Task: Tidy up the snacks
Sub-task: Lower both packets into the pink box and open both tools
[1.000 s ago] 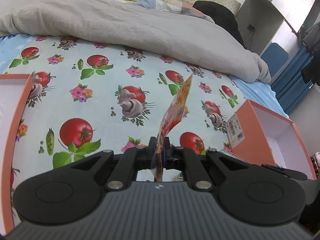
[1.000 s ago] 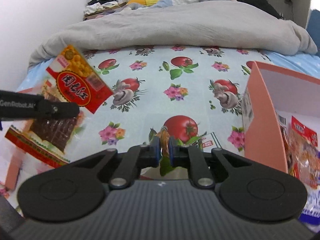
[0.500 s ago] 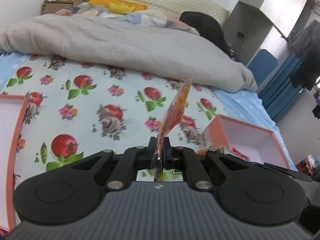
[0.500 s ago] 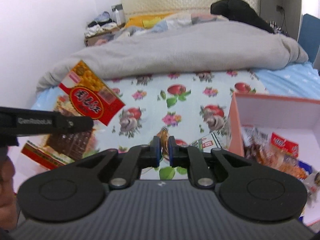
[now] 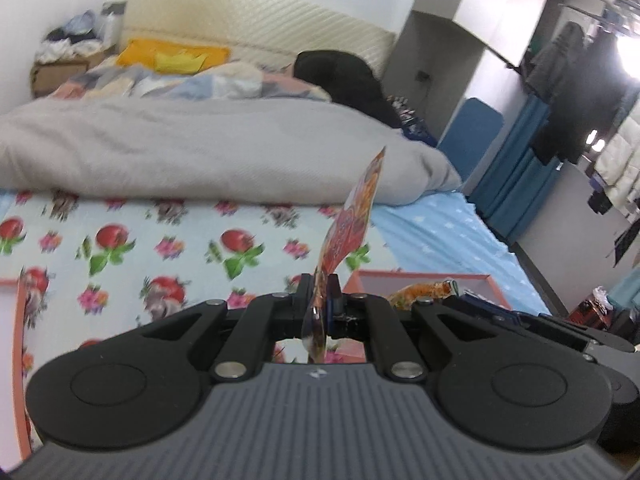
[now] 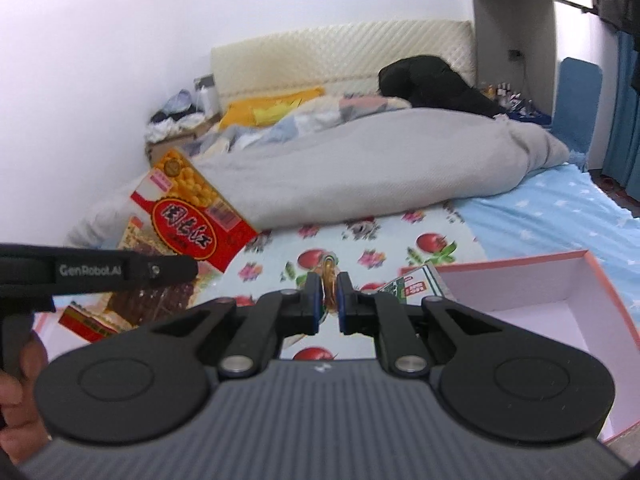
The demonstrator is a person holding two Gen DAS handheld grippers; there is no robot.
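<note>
Left wrist view showed the left gripper [image 5: 320, 292] clamped on a red snack packet [image 5: 354, 216] standing edge-on at frame centre, above the tomato-print sheet [image 5: 160, 248]. The right gripper [image 6: 329, 292] pinched a small amber snack [image 6: 329, 280] beside the pink box [image 6: 560, 292], lower right.

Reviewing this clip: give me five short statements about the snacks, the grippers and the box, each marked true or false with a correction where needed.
1. The left gripper is shut on a red and orange snack packet. True.
2. That snack packet lies flat on the bedspread. False: it is held up in the air, above the floral bedspread.
3. The right gripper is open and holds nothing. False: it pinches a small amber snack.
4. An orange-rimmed box stands open by the right gripper. True.
5. A grey duvet is heaped further up the bed. True.
</note>
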